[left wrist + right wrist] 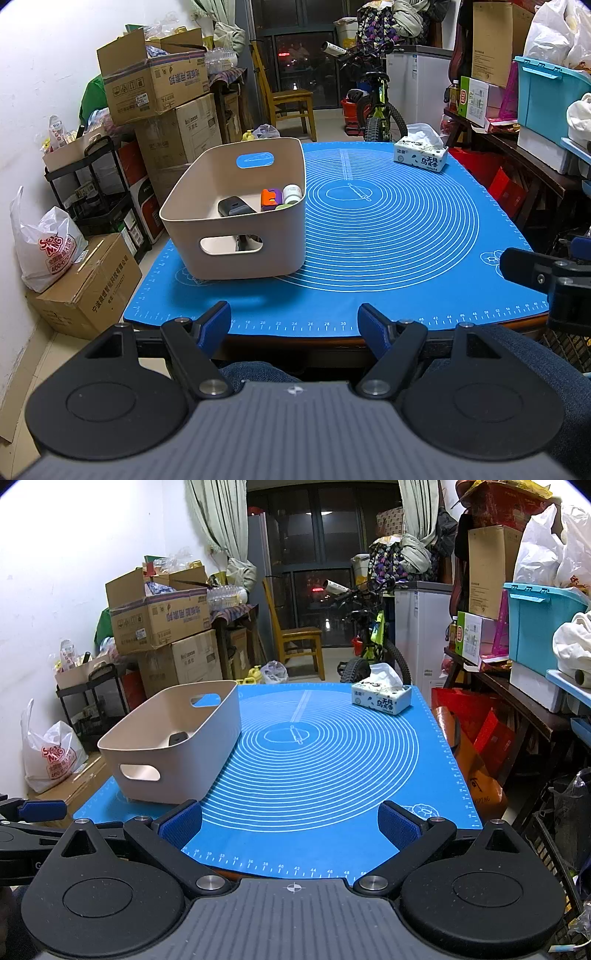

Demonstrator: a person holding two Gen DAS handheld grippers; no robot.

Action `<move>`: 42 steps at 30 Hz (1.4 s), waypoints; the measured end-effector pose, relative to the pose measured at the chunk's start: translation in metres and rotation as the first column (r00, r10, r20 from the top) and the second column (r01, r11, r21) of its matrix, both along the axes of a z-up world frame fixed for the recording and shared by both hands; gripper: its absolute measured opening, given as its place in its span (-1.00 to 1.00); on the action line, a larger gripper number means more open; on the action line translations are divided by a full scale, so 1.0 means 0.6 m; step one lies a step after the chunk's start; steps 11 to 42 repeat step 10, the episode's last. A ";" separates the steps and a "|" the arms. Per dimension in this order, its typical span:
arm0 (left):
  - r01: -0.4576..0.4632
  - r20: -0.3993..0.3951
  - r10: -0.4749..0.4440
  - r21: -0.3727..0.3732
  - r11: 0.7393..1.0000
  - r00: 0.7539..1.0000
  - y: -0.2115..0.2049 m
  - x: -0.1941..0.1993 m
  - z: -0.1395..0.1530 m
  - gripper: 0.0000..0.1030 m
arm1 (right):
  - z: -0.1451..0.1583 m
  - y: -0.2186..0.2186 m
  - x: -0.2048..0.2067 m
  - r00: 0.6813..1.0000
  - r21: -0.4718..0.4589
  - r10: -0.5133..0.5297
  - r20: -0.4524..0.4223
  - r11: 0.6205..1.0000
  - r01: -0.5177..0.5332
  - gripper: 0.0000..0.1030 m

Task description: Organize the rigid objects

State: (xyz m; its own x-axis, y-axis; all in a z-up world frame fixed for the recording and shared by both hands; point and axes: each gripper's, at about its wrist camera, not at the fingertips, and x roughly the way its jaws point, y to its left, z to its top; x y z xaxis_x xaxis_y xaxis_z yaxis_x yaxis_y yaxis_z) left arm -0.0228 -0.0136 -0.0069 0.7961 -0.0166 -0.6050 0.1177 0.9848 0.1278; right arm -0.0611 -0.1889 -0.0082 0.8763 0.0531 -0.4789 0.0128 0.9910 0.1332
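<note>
A beige plastic bin (207, 192) with handle cut-outs stands on the left of the blue mat (388, 229). Inside lie a dark grey case (234, 207), an orange and purple block (271, 199) and a small white jar (292, 194). My left gripper (293, 326) is open and empty at the table's near edge, in front of the bin. My right gripper (290, 821) is open and empty over the mat's near edge (332, 775), to the right of the bin (147, 746). In the right wrist view only the dark case (178, 737) shows inside the bin.
A tissue box (421, 153) sits at the mat's far right corner; it also shows in the right wrist view (382, 698). Cardboard boxes (155, 85) and a black shelf stand left of the table. A bench with bins (546, 99) runs along the right.
</note>
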 end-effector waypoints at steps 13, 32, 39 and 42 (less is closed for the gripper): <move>0.002 -0.001 -0.002 0.001 1.000 1.000 -0.001 0.001 0.000 0.48 | 0.000 -0.002 0.000 1.000 0.001 -0.001 -0.002 1.000 0.001 0.95; 0.002 -0.001 -0.002 0.001 1.000 1.000 -0.001 0.001 0.000 0.48 | 0.000 -0.002 0.000 1.000 0.001 -0.001 -0.002 1.000 0.001 0.95; 0.002 -0.001 -0.002 0.001 1.000 1.000 -0.001 0.001 0.000 0.48 | 0.000 -0.002 0.000 1.000 0.001 -0.001 -0.002 1.000 0.001 0.95; 0.002 -0.001 -0.002 0.001 1.000 1.000 -0.001 0.001 0.000 0.48 | 0.000 -0.002 0.000 1.000 0.001 -0.001 -0.002 1.000 0.001 0.95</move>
